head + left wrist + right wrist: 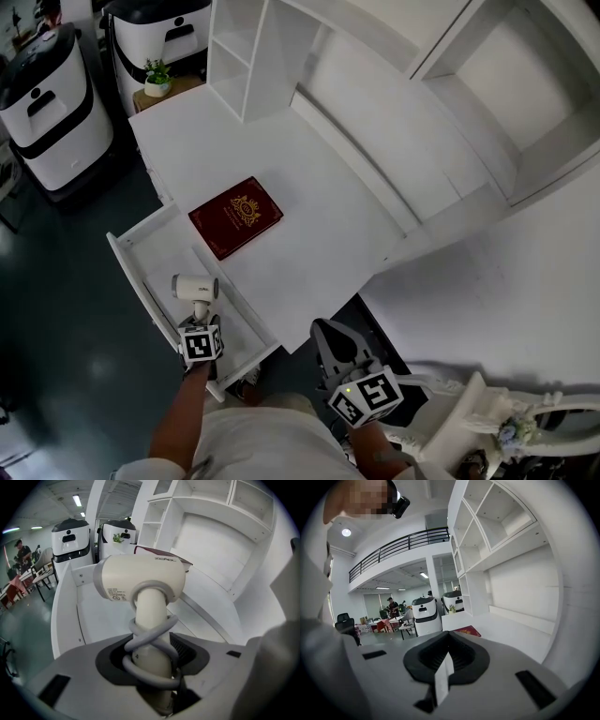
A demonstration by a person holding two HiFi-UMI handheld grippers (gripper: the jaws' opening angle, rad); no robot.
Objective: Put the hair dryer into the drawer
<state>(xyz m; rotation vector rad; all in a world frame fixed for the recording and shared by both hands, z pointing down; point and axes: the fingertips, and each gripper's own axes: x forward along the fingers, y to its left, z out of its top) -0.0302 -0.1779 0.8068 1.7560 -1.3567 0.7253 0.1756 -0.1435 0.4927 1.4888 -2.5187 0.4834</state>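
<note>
Open white drawer (133, 274), pulled out at the left edge of the white desk (319, 216); the parts of its floor that show are bare. The left gripper (200, 319) is clenched on the handle of the white, barrel-headed hair dryer (195, 287), round which a grey cord (154, 641) is wound. The dryer hangs inside the drawer's outline; contact with the floor cannot be told. Step judged: lowering in. The next move calls for setting it down flat, then letting go. A dark red book with a gold emblem (235, 217) lies on the desk. The right gripper (330, 339) waits clear, jaws together and idle.
</note>
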